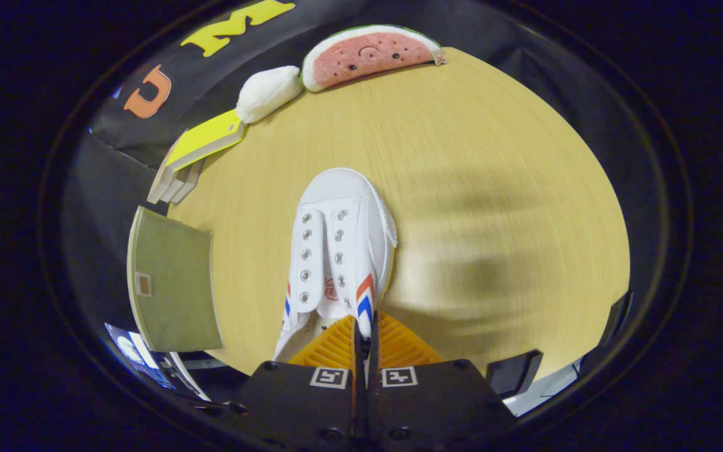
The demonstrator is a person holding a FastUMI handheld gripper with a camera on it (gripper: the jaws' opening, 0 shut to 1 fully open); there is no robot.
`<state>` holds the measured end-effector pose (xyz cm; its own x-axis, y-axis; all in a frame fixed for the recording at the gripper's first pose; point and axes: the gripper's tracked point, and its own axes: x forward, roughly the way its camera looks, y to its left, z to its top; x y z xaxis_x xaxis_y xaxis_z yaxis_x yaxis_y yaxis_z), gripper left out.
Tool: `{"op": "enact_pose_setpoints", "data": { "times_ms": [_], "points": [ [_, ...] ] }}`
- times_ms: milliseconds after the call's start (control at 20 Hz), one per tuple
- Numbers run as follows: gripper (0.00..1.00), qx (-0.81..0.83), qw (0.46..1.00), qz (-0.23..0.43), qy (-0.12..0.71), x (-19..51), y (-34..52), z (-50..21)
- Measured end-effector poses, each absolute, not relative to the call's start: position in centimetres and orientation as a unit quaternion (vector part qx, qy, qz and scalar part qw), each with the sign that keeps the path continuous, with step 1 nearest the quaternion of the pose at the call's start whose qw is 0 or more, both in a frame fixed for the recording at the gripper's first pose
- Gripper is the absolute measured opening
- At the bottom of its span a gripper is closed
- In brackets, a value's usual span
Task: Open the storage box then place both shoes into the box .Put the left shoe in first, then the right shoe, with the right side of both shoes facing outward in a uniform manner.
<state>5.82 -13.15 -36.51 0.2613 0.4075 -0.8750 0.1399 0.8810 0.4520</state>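
1. A green flat panel [173,282], bearing a small square label, lies off the table's left side, left of the fingers; whether it belongs to the storage box cannot be told.
2. Beyond that panel, at the table's far left edge, a stack of books [195,154] rests with a yellow-covered book uppermost.
3. A white soft toy [268,93] lies just beyond the books, touching or nearly touching the yellow cover.
4. Next to the white toy, at the far edge of the table, sits a watermelon-slice plush [371,53] with a pink face and a green rind.
5. The wooden table [493,163] spreads pale and bare to the right of the shoe, with a soft, blurred shadow falling across that side.
6. The white shoe [339,251] points its toe away from the camera, toward the plush; it has metal eyelets, no laces visible, and red and blue chevron stripes on its side near the heel.
7. The gripper [364,336] has its two fingers drawn almost together, pinching the shoe's upper edge at the heel end, beside the chevrons; both fingers press on that thin edge.
8. Whether the shoe's sole rests on the table or hangs above it cannot be told.
9. Dark objects [512,370] sit beyond the table's near right edge; what they are is unclear.
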Motion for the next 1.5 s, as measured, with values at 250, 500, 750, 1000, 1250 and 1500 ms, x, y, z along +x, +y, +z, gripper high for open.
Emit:
{"op": "enact_pose_setpoints", "data": {
  "times_ms": [250,500,750,1000,1250,1500],
  "points": [
    [0.06,0.244,0.777,0.07,0.575,4.1,-8.8,-30.4],
    [0.06,0.24,0.798,0.063,0.55,1.9,-2.0,-22.7],
    [0.06,0.242,0.811,0.077,0.527,0.8,6.3,-16.9],
    [0.06,0.222,0.817,0.077,0.527,2.1,13.6,-14.8],
    [0.06,0.191,0.809,0.074,0.551,3.2,18.8,-16.8],
    [0.06,0.15,0.792,0.052,0.59,4.1,20.7,-21.0]
  ]
}}
